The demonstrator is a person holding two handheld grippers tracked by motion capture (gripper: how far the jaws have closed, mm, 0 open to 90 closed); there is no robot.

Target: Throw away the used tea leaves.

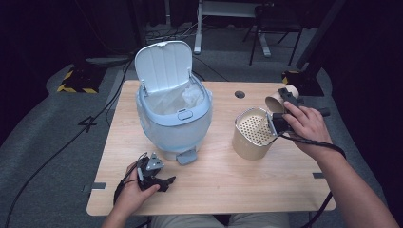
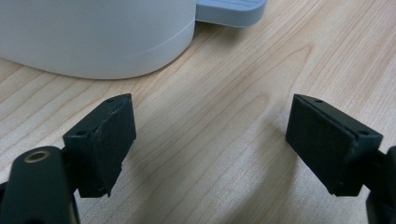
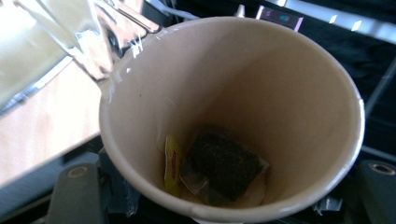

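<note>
Forearms enter from the bottom edge of the high view. Left gripper (image 1: pixel 161 179) rests low at lower left of centre on the wooden table (image 1: pixel 223 185), just in front of the pale blue bin (image 1: pixel 173 114). In the left gripper view its jaws stand wide apart with bare wood grain between them; nothing is held.

Right gripper (image 1: pixel 280 111) sits at right of centre in the high view, clamped on a paper cup (image 1: pixel 278 100). Right gripper view: the cup (image 3: pixel 233 107) occupies most of the frame, and the jaws lie low beside the cup's wall at the bottom edge, drawn in close. Inside, on the cup's floor, a used tea bag (image 3: pixel 224 165) with a yellow tag (image 3: pixel 173 163).

Key relation: the cup is tipped onto its side, mouth facing left in the high view, toward the tan perforated container (image 1: pixel 253 133). Long axis of the cup runs roughly level, right to left. The cup sits above and just beyond the container's far right rim; whether it touches the rim, I cannot tell.

Bin stands further left with its lid (image 1: pixel 164 64) upright and open, clear liner (image 1: pixel 183 97) showing inside. It is well apart from the cup.

Judgement: right hand is the working hand; left is idle and far from the cup. Tea bag has not left the cup; a steeper tilt, mouth downward, seems needed to release it.
</note>
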